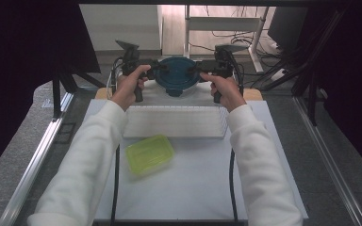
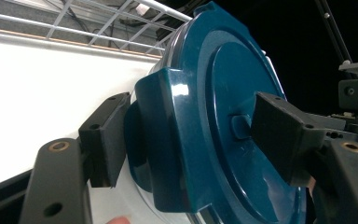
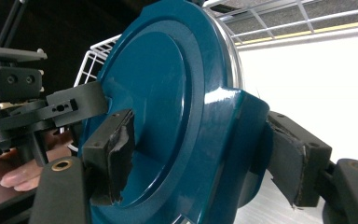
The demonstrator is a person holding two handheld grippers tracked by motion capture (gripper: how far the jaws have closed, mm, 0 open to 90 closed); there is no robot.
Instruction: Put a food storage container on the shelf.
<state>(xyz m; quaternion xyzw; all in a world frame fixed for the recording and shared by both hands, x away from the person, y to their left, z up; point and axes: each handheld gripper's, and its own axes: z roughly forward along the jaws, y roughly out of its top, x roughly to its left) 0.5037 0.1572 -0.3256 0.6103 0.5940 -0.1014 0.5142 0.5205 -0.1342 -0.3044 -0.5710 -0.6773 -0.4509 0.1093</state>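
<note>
Bright glaring table, dark surroundings, soft focus.

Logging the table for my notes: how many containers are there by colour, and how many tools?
Dark teal round container: 1
Yellow-green lidded box: 1
Left tool and right tool, both clamped on the teal container's edge: 2
Total: 4

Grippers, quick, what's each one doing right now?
Left hand-held gripper: closed on the teal lid.
Right hand-held gripper: closed on the same lid.
</note>
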